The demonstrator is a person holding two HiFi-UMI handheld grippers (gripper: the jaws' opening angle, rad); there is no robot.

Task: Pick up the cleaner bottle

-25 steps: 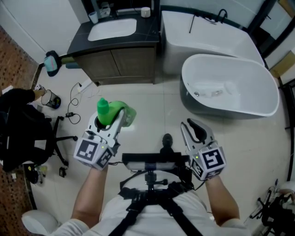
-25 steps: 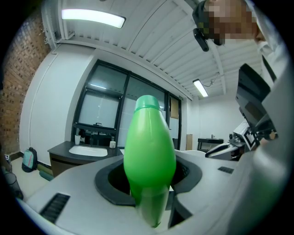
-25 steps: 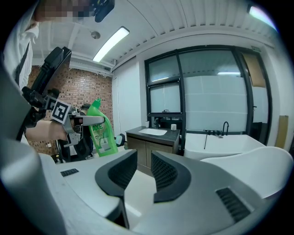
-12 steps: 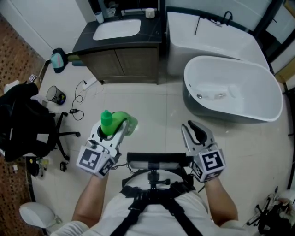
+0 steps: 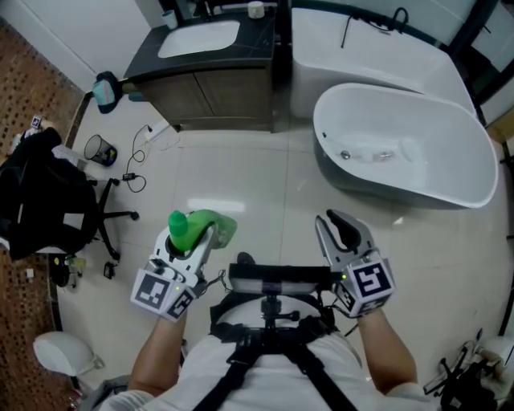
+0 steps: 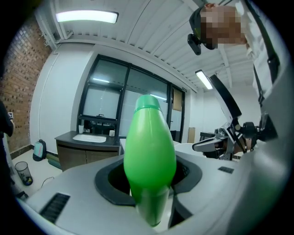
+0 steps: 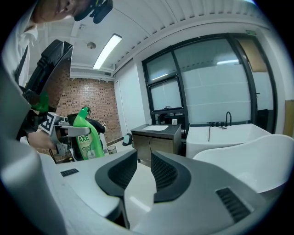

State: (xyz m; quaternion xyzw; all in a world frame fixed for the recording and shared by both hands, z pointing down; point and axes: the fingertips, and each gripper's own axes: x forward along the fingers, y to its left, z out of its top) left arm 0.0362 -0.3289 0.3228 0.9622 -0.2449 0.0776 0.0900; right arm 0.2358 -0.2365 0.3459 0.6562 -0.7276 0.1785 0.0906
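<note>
The cleaner bottle, opaque green with a green cap, is held off the floor in the left claw, whose jaws are closed on its body. In the head view it is carried well to the left of the bathtub, on the person's side of it. What is inside the bottle cannot be seen through its wall; a label reading AXE is shown on it in the right gripper view.

The right claw is held in front of the bathtub's near side, apart from it. Its jaws are set a narrow gap apart, with nothing between them.

On the bathtub's white floor a small round metal drain is seen, beside pale shapes that cannot be identified.

To the left of the bathtub and farther back, a white sink basin is sunk in a dark bench. A white cup is stood on that bench; its contents cannot be told.

Farther left of the bathtub a wire wastebasket is stood on the floor, and what it holds cannot be made out.
</note>
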